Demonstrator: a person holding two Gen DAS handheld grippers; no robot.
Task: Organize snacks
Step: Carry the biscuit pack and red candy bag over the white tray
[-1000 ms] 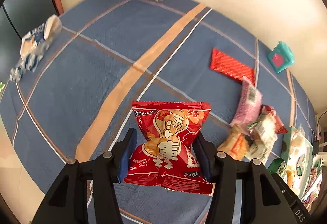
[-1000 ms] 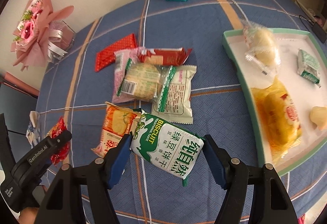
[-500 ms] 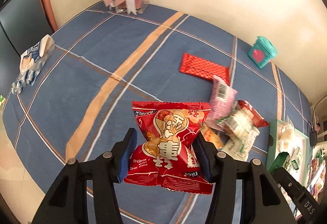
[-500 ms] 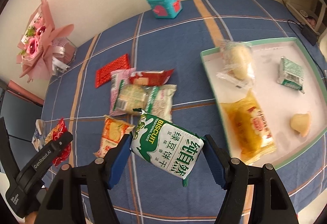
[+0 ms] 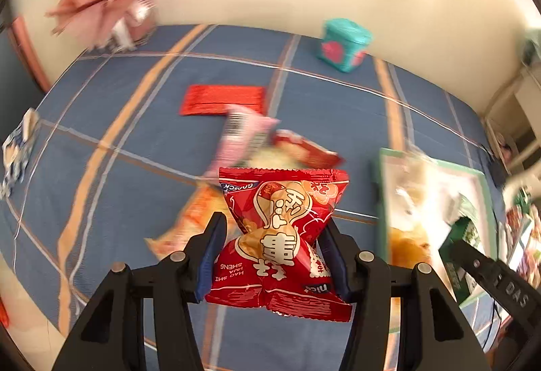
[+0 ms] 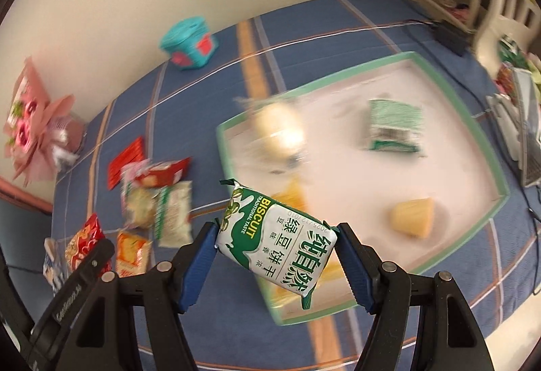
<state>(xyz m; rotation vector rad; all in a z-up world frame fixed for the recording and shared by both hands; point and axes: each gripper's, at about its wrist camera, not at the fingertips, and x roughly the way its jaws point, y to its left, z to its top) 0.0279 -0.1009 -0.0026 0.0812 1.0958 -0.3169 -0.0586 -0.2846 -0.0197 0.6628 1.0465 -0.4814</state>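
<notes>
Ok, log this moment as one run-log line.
left gripper: shut on red crinkly peanut packet | right gripper: shut on green-white biscuit packet | green-rimmed white tray: ahead

The right gripper (image 6: 277, 257) holds a green and white biscuit packet (image 6: 279, 244) between its two blue pads, above the near left corner of a tray with a green rim (image 6: 449, 93). The packet is tilted. Inside the tray lie a green and white packet (image 6: 394, 125) at the far side, a pale wrapped bun (image 6: 280, 131) at the far left, a yellow wedge-shaped snack (image 6: 412, 217) at the near right, and a yellow packet (image 6: 290, 198) partly hidden behind the held packet. Left of the tray, on the blue checked cloth (image 6: 203, 100), is a group of loose snack packets (image 6: 155, 198). The left gripper (image 6: 79, 273) shows at the lower left with a red packet (image 6: 84, 240). A teal box (image 6: 189, 44) and a pink bouquet (image 6: 37, 127) stand far, near the wall.
</notes>
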